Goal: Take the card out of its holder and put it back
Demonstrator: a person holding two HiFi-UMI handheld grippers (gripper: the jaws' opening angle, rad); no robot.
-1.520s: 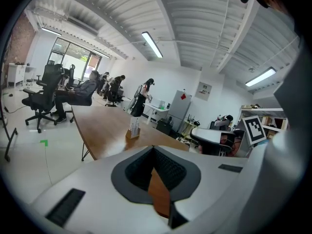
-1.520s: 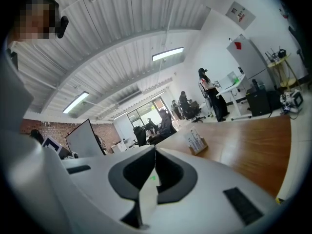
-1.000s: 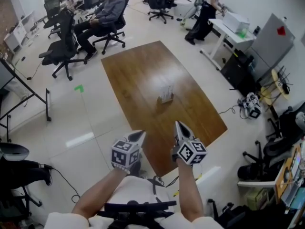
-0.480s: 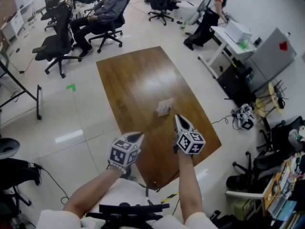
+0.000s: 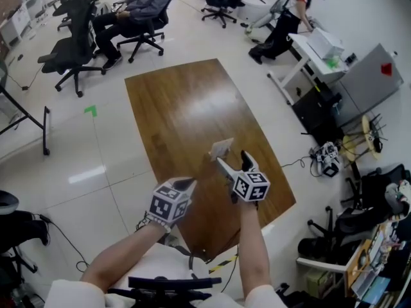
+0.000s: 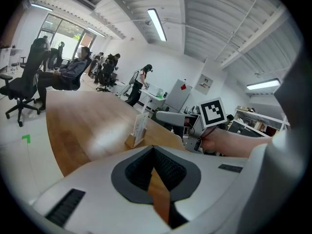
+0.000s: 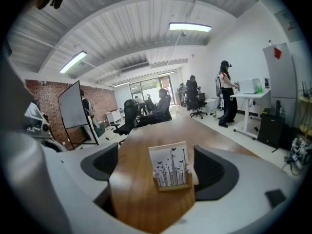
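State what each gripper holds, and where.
Nothing. The right gripper has just opened, the card in its holder untouched ahead; the left gripper is shut, empty.

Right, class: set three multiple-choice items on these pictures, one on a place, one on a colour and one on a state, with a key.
1. Where is the card?
A. upright in its holder on the table
B. flat on the floor
C. on an office chair

2. What colour is the table top?
A. white
B. brown wood
C. green

3. How does the right claw stand?
A. shut on the card
B. shut and empty
C. open

Key:
1 A: the card stands upright in the small wooden holder on the table.
2 B: the head view and both gripper views show a brown wooden top.
3 C: the right gripper view shows the jaws wide apart. They have just been opening, and the card is framed between them, not gripped.
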